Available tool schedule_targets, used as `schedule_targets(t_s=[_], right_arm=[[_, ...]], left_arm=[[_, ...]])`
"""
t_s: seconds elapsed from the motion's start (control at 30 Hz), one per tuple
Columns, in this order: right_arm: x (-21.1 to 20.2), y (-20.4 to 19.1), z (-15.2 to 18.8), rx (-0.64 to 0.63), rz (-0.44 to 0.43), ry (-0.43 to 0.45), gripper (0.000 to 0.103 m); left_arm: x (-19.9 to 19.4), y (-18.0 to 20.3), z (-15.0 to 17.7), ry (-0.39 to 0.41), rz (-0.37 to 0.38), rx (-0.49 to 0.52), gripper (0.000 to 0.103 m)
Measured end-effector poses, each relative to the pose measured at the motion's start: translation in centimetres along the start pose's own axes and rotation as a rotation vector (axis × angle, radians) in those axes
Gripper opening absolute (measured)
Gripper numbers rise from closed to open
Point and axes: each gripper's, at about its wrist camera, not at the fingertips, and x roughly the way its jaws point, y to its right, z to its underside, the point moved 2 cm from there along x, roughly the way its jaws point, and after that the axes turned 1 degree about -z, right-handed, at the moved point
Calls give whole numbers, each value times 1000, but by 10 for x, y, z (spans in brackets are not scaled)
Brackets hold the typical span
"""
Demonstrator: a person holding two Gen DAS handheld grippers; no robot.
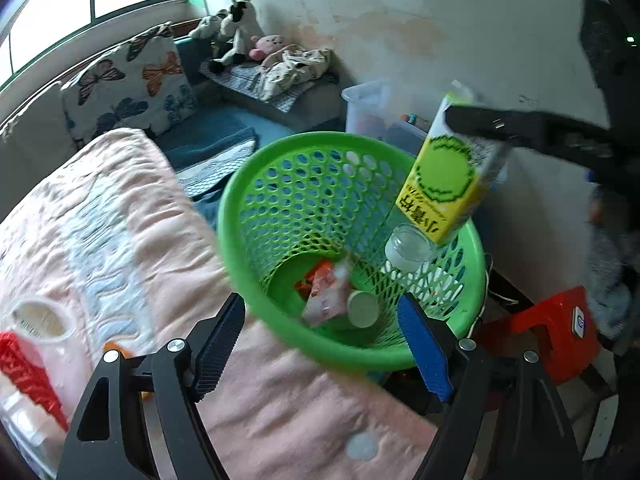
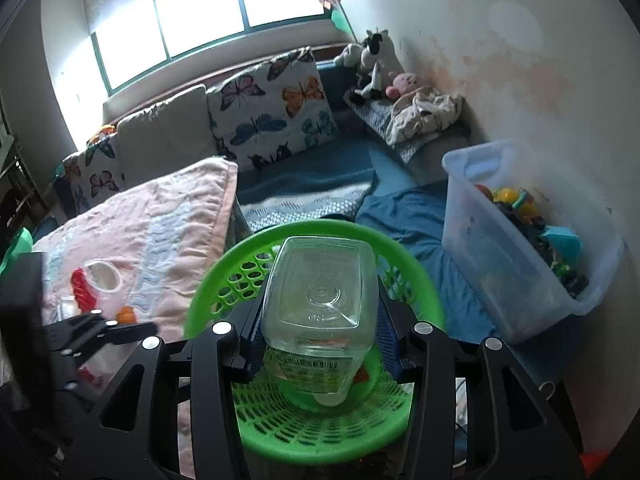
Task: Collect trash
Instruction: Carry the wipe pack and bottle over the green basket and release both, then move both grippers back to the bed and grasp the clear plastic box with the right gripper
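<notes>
A green mesh basket (image 1: pixel 280 216) stands beside the pink quilt; a pink wrapper (image 1: pixel 326 296) and a small white cup (image 1: pixel 362 308) lie at its bottom. My left gripper (image 1: pixel 322 344) hangs open just over the basket's near rim, with nothing between its fingers. My right gripper (image 2: pixel 320 332) is shut on a clear plastic bottle (image 2: pixel 320 288) with a yellow-green label (image 1: pixel 444 176). The bottle hangs upside down, its white cap (image 1: pixel 408 248) inside the basket (image 2: pixel 224 280) by the far right wall. One black right finger (image 1: pixel 480 120) shows across the bottle's top.
The pink quilt (image 1: pixel 120 240) carries a white open tub (image 1: pixel 40 320), a red ribbed piece (image 1: pixel 24 372) and a small orange item (image 2: pixel 126 314). A clear bin of toys (image 2: pixel 520 260) stands by the wall at right. A red stool (image 1: pixel 560 328) sits beside the basket. Butterfly cushions (image 2: pixel 276 108) line the back.
</notes>
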Motion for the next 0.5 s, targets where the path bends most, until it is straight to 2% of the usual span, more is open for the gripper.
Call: schedule_targets(t_s=[0.33,0.5], right_arm=[[84,-7,18,34,20,-118,47],[113,-17,22,19,36,-147,47]], left_arm=[[-42,-27,29,54,-3,-108,80],[-55,-33,47,67,-15,-132,80]])
